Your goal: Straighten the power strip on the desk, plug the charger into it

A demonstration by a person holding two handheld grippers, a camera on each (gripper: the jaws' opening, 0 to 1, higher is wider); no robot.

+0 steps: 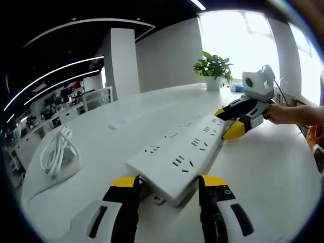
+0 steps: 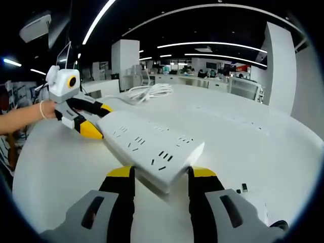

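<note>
A long white power strip (image 1: 177, 152) lies slantwise on the white desk (image 1: 263, 172), several rows of sockets facing up. My left gripper (image 1: 169, 181) is shut on its near end, one yellow-tipped jaw on each side. At the strip's far end my right gripper (image 1: 228, 122) clamps it, held by a person's hand (image 1: 283, 114). In the right gripper view the same strip (image 2: 147, 142) runs away from my right gripper (image 2: 162, 172), and my left gripper (image 2: 98, 120) holds the far end. A coil of white cable (image 1: 58, 149) (image 2: 147, 92) rests further off on the desk.
A potted plant (image 1: 213, 68) stands at the desk's far end by a bright window. A small dark object (image 2: 244, 187) lies on the desk beside my right jaw. More desks and a white pillar (image 2: 125, 63) fill the office behind.
</note>
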